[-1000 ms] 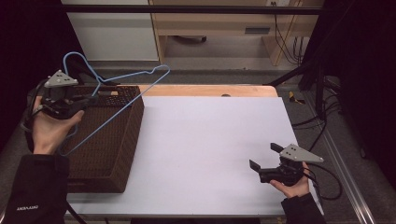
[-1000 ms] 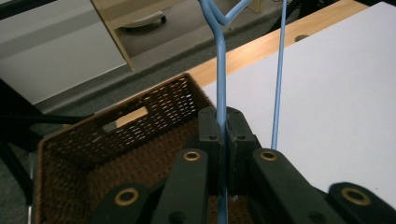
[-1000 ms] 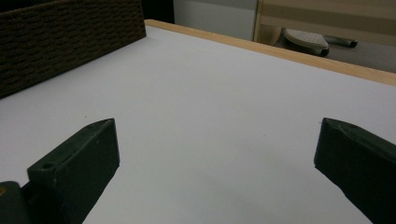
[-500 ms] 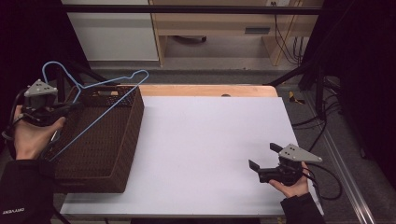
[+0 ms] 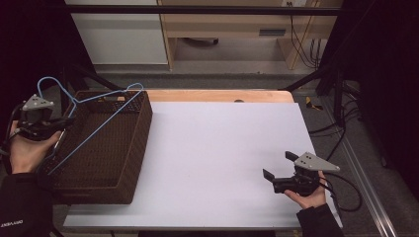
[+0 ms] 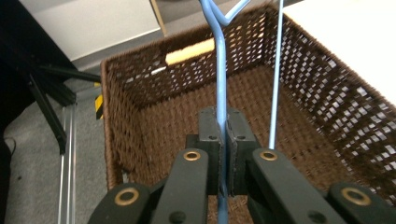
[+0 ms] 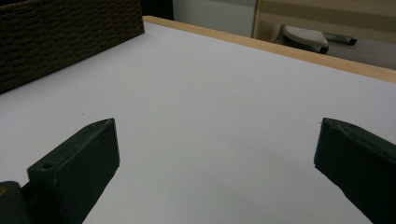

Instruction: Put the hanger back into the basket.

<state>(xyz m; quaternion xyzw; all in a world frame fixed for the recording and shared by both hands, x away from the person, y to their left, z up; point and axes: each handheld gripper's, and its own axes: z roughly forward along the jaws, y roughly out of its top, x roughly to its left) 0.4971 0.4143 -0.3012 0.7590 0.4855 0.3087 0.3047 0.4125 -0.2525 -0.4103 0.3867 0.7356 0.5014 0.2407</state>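
A light blue wire hanger (image 5: 94, 116) hangs over the brown wicker basket (image 5: 129, 148) at the table's left end. My left gripper (image 5: 63, 121) is shut on the hanger's wire (image 6: 221, 88), held above the basket's left rim. In the left gripper view the pads (image 6: 209, 126) pinch the wire over the basket's woven floor (image 6: 177, 121). My right gripper (image 5: 277, 167) rests low over the white tabletop (image 5: 222, 143) near the front right, jaws wide apart and nothing between them (image 7: 215, 154).
The basket's woven side (image 7: 56, 37) lies far left of the right gripper. A wooden strip (image 5: 217, 95) edges the table's far side. Black stand legs (image 5: 316, 74) and cables (image 5: 341, 128) lie on the floor at the right.
My left hand has carried the hanger leftward and slightly down, from over the basket's back to its left rim. The right gripper has stayed still.
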